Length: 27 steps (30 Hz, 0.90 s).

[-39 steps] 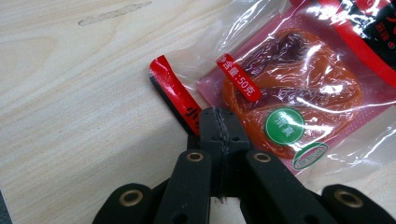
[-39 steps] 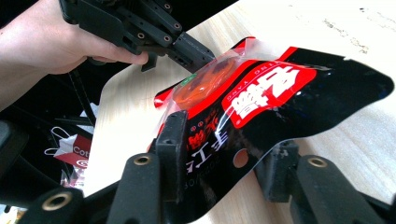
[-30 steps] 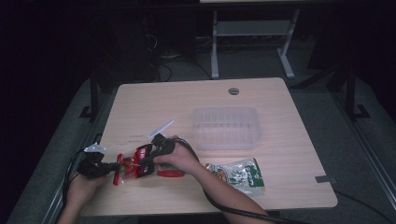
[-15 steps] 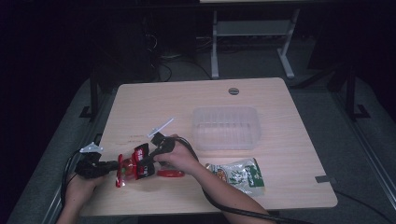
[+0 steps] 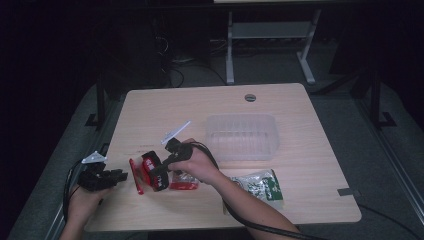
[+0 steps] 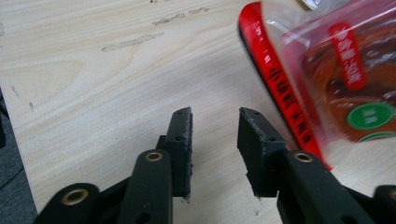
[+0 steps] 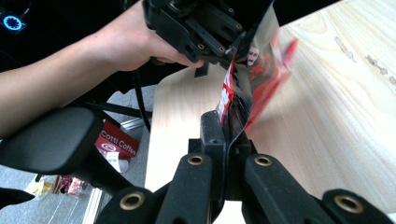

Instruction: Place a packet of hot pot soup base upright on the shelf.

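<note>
Left gripper (image 5: 119,176) has just been opening; jaws now standing apart over bare table (image 5: 300,125), nothing between them, the red snack packet (image 5: 150,170) having come out of them since a second ago. Right gripper (image 5: 161,172) is clenching the packet's edge, holding it lifted above the tabletop, higher than before, just right of the left gripper.

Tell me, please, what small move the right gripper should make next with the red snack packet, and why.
Probably carry the red plastic snack packet toward the clear plastic container and lower it in. The right gripper is shut on the packet's edge, while the left gripper has just been opening, with nothing between its jaws and the packet beside them. So the handover looks done, and the container appears empty.
</note>
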Each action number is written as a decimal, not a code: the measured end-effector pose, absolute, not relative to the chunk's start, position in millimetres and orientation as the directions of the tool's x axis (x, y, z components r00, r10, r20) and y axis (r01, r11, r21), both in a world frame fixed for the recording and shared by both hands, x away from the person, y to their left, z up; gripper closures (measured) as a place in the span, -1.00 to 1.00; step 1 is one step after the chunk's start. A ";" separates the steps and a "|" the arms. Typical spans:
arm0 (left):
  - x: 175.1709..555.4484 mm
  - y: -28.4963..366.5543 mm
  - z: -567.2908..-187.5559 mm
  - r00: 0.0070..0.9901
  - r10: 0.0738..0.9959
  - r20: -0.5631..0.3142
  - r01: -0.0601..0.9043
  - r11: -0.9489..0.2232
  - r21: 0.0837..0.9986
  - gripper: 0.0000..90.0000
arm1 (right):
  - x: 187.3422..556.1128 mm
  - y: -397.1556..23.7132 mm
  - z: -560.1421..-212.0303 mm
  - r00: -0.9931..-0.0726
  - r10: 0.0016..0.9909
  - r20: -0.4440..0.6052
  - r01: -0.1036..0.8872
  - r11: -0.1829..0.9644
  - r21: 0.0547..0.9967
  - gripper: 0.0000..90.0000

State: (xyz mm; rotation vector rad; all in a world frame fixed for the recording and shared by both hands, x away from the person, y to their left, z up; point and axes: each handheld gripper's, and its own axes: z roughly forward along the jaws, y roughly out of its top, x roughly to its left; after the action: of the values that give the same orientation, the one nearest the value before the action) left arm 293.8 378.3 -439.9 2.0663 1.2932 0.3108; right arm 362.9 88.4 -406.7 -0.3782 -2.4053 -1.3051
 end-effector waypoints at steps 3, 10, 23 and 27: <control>293.4 376.9 -439.2 0.483 0.863 -0.145 0.703 -0.284 0.652 0.37 | 361.7 85.1 -400.2 -0.897 0.049 0.439 0.396 0.532 0.749 1.00; 292.9 372.8 -437.1 0.497 0.856 -0.144 0.690 -0.288 0.664 0.20 | 363.9 74.3 -384.9 -0.905 0.043 0.422 0.385 0.501 0.775 1.00; 291.1 351.7 -428.8 0.550 0.822 -0.147 0.662 -0.322 0.676 -0.03 | 373.1 28.8 -366.0 -0.912 0.093 0.401 0.396 0.457 0.796 1.00; 291.2 341.9 -423.8 0.569 0.810 -0.144 0.651 -0.337 0.680 -0.07 | 375.3 7.7 -360.1 -0.913 0.112 0.393 0.400 0.442 0.803 1.00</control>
State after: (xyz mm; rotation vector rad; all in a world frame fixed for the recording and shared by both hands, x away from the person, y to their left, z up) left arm 291.2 341.9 -423.8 2.0901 1.1638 0.2858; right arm 375.3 7.7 -360.1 -0.4409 -2.4148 -1.4587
